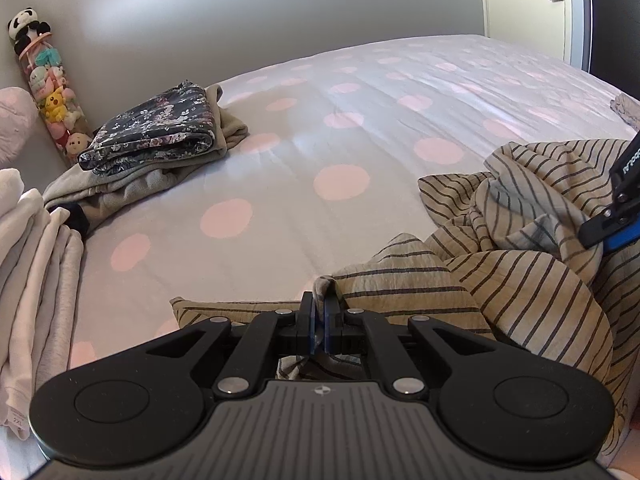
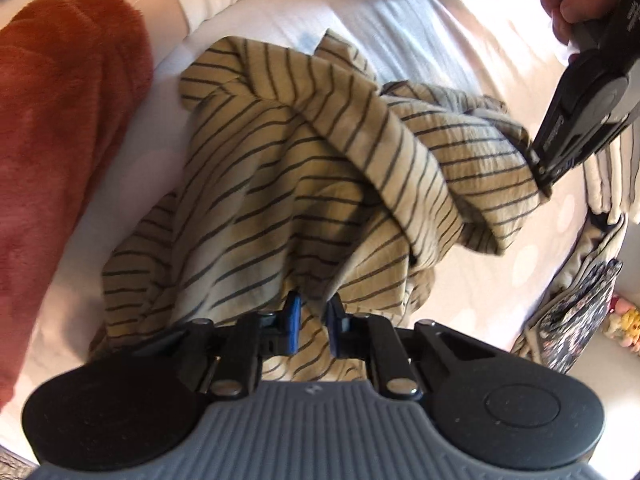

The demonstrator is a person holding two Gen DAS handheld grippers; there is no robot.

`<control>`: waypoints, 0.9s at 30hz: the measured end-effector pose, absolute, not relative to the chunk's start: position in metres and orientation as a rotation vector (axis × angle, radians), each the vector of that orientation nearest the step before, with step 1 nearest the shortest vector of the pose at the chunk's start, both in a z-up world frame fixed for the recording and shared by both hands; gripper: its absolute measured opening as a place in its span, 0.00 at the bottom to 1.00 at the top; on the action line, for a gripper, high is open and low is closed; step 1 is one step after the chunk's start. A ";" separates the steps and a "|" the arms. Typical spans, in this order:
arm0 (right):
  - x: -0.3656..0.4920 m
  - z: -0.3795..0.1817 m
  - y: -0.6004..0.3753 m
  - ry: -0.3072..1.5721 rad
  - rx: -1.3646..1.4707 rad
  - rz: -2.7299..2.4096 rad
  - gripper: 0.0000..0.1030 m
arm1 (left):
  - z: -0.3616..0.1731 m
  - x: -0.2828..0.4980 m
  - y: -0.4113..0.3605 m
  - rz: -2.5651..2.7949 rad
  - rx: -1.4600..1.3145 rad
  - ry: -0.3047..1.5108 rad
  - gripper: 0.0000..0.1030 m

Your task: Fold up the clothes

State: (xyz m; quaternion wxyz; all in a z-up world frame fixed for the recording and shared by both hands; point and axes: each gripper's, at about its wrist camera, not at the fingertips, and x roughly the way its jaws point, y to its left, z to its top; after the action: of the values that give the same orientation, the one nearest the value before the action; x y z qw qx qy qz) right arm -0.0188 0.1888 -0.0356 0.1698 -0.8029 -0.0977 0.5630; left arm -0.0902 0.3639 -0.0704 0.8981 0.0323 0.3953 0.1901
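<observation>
Striped garment (image 1: 520,280) lies crumpled on the near right part of the bed (image 1: 360,128), beige with thin dark lines. The left hand-held gripper (image 1: 320,316) has its two fingers pressed together on a small raised fold at the edge of this garment, so the cloth is pinched between the blue pads. The right hand-held gripper (image 2: 313,320) stands over another part of the same garment; its fingers are a little apart, with cloth rising in the narrow gap, and I cannot tell if they truly grip it. In the right wrist view the left hand-held gripper reaches the cloth from the upper right, and a hand (image 2: 568,4) holds its handle.

Farther out, the bed cover is pale with pink dots. At the far left a folded floral piece (image 1: 156,128) rests on a grey garment (image 1: 160,176), and a white pile (image 1: 36,280) lies just beside them. A clear tube of plush toys (image 1: 52,92) leans at the wall. A rust-coloured fleece (image 2: 60,140) is at the left in the right wrist view.
</observation>
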 end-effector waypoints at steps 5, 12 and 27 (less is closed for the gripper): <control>-0.009 -0.017 0.196 -0.126 -2.147 1.512 0.03 | -0.069 -0.091 0.363 0.395 0.072 0.813 0.02; 0.003 0.008 0.203 0.032 -1.975 1.413 0.06 | -0.068 -0.091 0.359 0.397 0.086 0.816 0.02; -0.013 -0.036 0.180 -0.139 -2.008 1.475 0.28 | -0.069 -0.092 0.359 0.400 0.086 0.822 0.02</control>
State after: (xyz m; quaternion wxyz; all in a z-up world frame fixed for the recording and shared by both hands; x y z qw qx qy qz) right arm -0.0130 0.1799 -0.0362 0.3176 -0.7631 -0.0528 0.5604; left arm -0.0917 0.3591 -0.0690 0.8965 0.0416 0.3968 0.1928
